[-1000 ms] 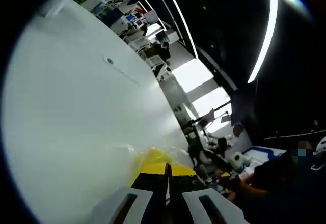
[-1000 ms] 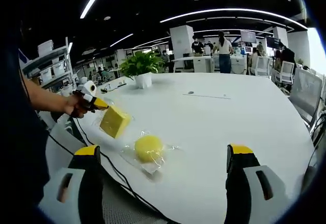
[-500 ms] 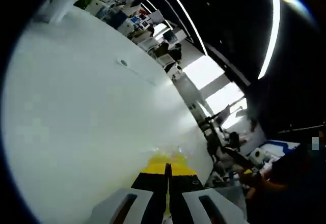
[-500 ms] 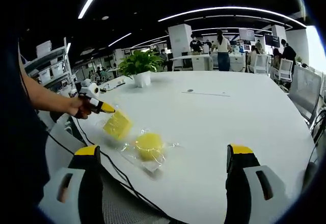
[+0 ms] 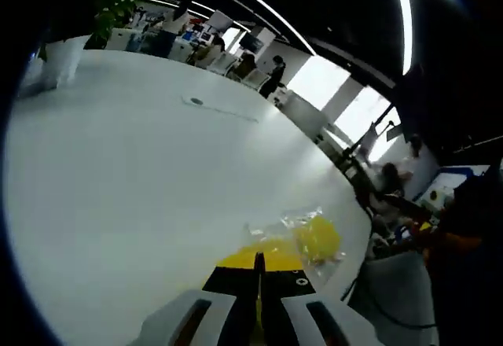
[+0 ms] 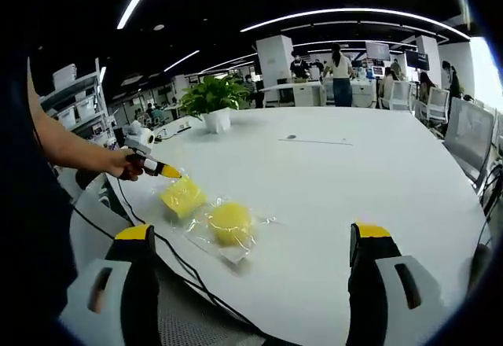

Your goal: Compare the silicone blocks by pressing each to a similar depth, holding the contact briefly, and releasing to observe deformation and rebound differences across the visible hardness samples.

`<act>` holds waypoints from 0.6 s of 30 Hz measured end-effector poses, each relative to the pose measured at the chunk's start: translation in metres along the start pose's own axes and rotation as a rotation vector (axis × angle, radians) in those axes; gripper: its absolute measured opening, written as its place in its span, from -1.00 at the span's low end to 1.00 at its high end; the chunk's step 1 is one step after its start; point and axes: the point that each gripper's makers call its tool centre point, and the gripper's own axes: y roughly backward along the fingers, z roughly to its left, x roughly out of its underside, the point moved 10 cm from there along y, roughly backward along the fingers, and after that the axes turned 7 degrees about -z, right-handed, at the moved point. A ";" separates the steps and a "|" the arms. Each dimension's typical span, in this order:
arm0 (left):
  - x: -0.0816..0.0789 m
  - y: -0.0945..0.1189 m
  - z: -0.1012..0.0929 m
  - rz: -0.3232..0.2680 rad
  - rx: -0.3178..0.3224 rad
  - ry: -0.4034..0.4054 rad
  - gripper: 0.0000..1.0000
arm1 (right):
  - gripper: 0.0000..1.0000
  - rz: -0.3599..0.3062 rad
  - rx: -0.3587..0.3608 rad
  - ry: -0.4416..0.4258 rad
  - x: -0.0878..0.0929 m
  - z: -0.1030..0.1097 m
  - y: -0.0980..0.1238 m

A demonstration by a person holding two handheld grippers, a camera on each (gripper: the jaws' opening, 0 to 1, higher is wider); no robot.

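A large white table (image 6: 377, 181) carries the samples. A square yellow silicone block (image 6: 182, 196) and a round yellow silicone block (image 6: 229, 223) are seen lying near its edge, in clear plastic wrapping (image 6: 236, 255). A white-potted plant (image 6: 214, 98) stands farther back.

The right gripper (image 6: 250, 283) has two dark jaws with yellow tips, each set on a pale grey mount with a slot in it, at 7 and 5 o'clock. The left gripper (image 5: 258, 271) has black jaws with yellow tips and pale grey mounts below, and a small round screw on the right jaw. A black cable (image 6: 169, 255) trails across at 8 o'clock. The person wears a dark top (image 6: 31, 228).
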 end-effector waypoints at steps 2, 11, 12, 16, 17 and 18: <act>0.001 0.001 0.005 0.004 -0.012 -0.010 -1.00 | 0.93 -0.004 0.005 0.000 -0.001 -0.001 0.000; 0.004 -0.001 0.016 0.022 -0.080 -0.078 -1.00 | 0.93 0.019 0.013 0.001 0.006 -0.003 -0.001; 0.005 -0.001 0.017 0.026 -0.083 -0.084 -1.00 | 0.93 0.021 0.015 0.008 0.006 -0.003 -0.001; 0.005 -0.003 0.020 0.029 -0.095 -0.093 -1.00 | 0.93 0.053 0.007 0.047 0.010 -0.003 -0.003; 0.005 -0.005 0.021 0.038 -0.109 -0.109 -1.00 | 0.93 0.056 0.006 0.056 0.011 -0.004 -0.003; 0.006 -0.005 0.022 0.051 -0.118 -0.144 -1.00 | 0.93 0.055 0.006 0.055 0.011 -0.004 -0.003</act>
